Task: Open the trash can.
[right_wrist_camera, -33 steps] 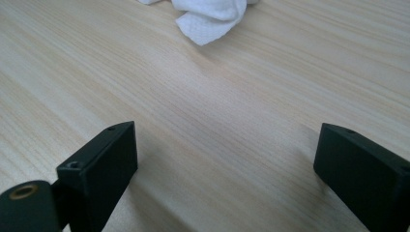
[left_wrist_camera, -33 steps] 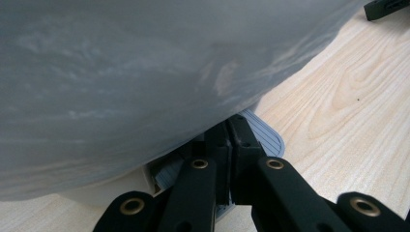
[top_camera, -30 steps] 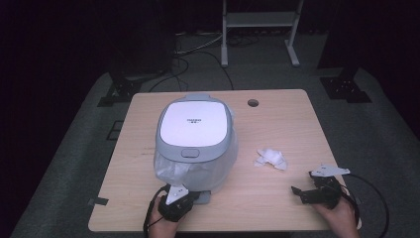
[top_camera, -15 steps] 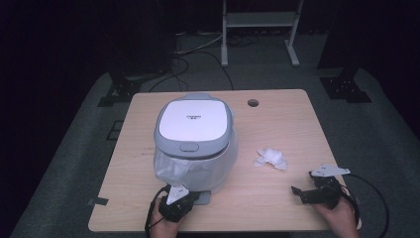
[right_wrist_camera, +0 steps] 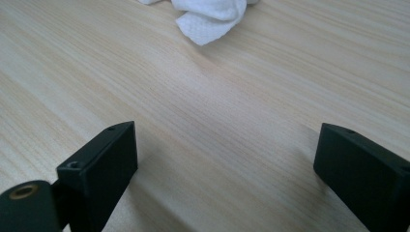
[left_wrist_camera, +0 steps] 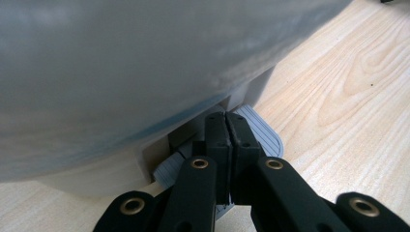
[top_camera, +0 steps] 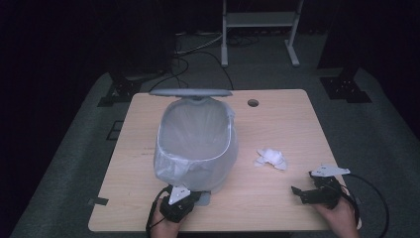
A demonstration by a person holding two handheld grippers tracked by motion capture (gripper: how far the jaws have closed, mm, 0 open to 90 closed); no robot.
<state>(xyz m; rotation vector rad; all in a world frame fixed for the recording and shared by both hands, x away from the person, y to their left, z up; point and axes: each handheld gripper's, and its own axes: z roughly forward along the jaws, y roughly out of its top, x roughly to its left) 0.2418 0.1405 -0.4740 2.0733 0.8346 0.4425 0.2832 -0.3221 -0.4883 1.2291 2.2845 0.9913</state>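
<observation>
The pedal bin (top_camera: pixel 196 148) stands on the left half of the counter (top_camera: pixel 277 119), near its front edge, lined with a pale translucent bag (top_camera: pixel 168 168) whose rim folds down over the outside of the body. Its lid (top_camera: pixel 190 92) stands raised at the far side, seen edge-on above the open mouth. My left tongs (top_camera: pixel 190 197) sit at the foot of the bin, at the front edge of the counter; in the left gripper view the left tongs (left_wrist_camera: pixel 226 121) are closed, jaws pressed flat together with nothing between them, and their tips rest on the grey ribbed pedal (left_wrist_camera: pixel 261 135) that juts from under the bin. Whether they bear down on it or merely touch it, I cannot tell. The bagged wall of the bin (left_wrist_camera: pixel 145 63) hangs directly above them. My right tongs (top_camera: pixel 297 191) lie low at the front right of the counter, well apart from the bin, held in my right hand (top_camera: pixel 341 213). In the right gripper view the right tongs (right_wrist_camera: pixel 227 159) are wide open, gripping nothing, with bare wood between the jaws. A crumpled white tissue (top_camera: pixel 270 158) lies on the counter between bin and right tongs, nearer to the tongs; the tissue (right_wrist_camera: pixel 212 17) lies ahead of the open jaws, clear of them. A round cable hole (top_camera: pixel 253 103) marks the counter's far side.
</observation>
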